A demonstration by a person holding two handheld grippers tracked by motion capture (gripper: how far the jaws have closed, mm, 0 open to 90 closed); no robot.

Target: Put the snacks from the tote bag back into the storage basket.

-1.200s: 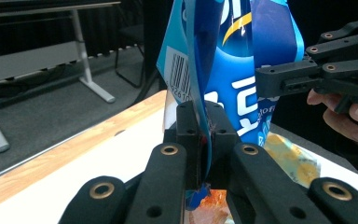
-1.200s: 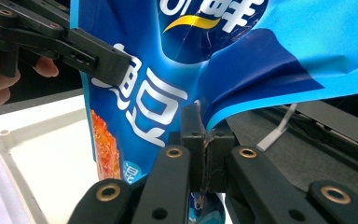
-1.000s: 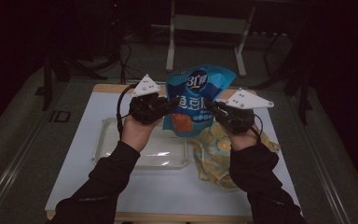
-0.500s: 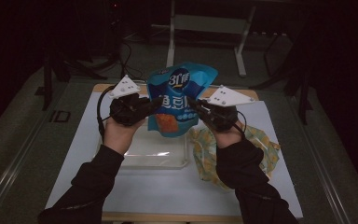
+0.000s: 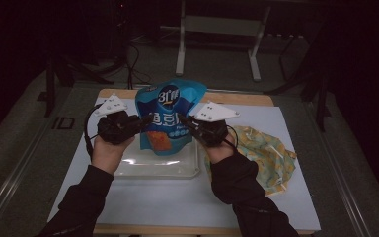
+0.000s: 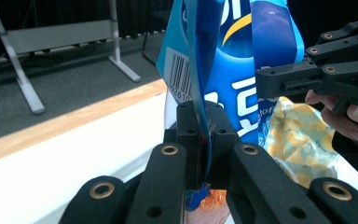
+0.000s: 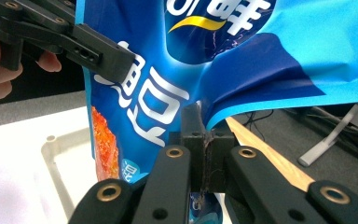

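Observation:
A blue snack bag (image 5: 169, 112) with white lettering hangs upright between my two grippers, over the back of a clear plastic tray (image 5: 128, 169). My left gripper (image 5: 148, 120) is shut on the bag's left edge, and in the left gripper view its jaws (image 6: 204, 136) pinch the thin blue edge of the bag (image 6: 242, 60). My right gripper (image 5: 181, 122) is shut on the right edge. In the right gripper view my right gripper (image 7: 207, 136) clamps a fold of the bag (image 7: 233, 51), and the tray (image 7: 67, 154) lies below it.
A yellow patterned bag (image 5: 266, 153) lies flat on the white mat (image 5: 177, 202) to the right of the tray. The table's wooden edge (image 5: 237, 98) runs along the back. A metal stand (image 5: 217, 29) is on the floor beyond.
Both hands have carried the blue bag to the left and slightly down, from above the yellow bag's side to over the clear tray. Both grips are unchanged.

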